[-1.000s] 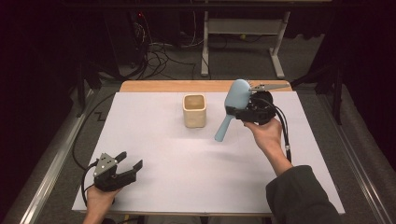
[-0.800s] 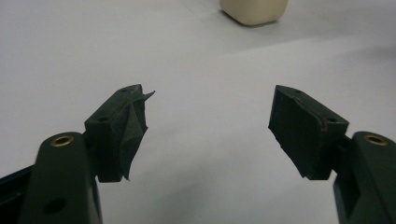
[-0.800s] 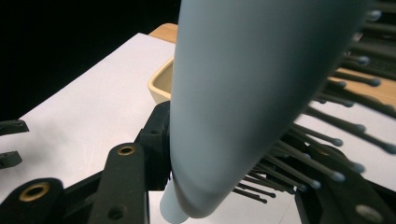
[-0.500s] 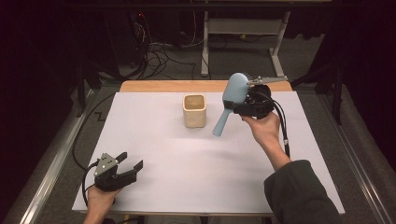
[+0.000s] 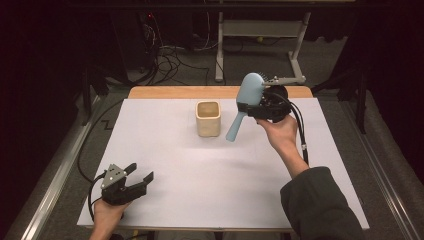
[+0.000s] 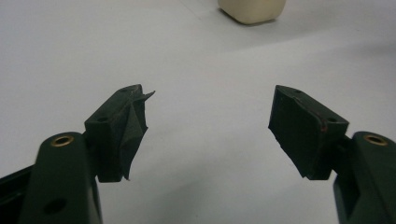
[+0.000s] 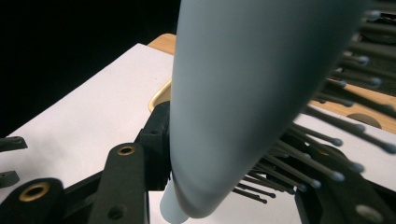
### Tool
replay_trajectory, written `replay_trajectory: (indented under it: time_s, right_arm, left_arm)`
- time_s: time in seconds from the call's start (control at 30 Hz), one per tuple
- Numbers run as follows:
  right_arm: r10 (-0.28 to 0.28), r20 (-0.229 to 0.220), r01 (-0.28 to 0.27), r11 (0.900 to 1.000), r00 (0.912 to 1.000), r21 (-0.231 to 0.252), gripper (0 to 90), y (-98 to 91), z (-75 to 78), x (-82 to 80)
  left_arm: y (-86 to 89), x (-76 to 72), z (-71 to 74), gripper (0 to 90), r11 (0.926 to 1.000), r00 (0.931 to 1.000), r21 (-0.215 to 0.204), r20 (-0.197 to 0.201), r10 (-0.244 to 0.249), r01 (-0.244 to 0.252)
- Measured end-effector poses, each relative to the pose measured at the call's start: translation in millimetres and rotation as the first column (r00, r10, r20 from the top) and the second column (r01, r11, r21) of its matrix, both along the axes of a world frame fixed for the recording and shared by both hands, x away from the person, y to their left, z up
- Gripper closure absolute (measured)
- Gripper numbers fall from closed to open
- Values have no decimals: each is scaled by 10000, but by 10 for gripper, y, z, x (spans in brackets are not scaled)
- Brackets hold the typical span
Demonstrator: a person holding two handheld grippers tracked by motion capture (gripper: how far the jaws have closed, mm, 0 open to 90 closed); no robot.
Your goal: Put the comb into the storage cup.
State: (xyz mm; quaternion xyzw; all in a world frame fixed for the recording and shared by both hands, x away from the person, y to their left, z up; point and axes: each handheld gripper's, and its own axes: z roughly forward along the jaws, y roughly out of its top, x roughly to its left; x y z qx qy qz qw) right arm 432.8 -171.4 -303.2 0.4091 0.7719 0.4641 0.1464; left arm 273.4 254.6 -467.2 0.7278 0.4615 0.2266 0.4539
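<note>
**Brush held above cup — slip risk**

Right gripper (image 5: 250, 107) clamps the pale blue hairbrush (image 5: 246, 102) at its head, handle hanging down beside the cream cup (image 5: 208, 118). Left gripper (image 5: 137, 176) rests wide apart, nothing in it, at the table (image 5: 170, 165) near edge. Risk: bristle-side grip is soft; brush may pivot, handle striking cup rim and tipping it.

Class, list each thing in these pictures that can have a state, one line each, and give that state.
hairbrush: lifted off the table, handle pointing down, tilted.
right gripper: shut on the hairbrush.
left gripper: open, nothing between its fingers.
cup: upright on the table, open at the top; contents unclear.
</note>
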Motion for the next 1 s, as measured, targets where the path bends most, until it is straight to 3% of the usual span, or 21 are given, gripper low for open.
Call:
replay_trajectory:
  time_s: [1.0]
  right_arm:
    - [-161,101,159,9996,9998,246,522,87,176,132]
  left_arm:
    - [-2,2,-1,285,10000,10000,-42,-73,30,-30]
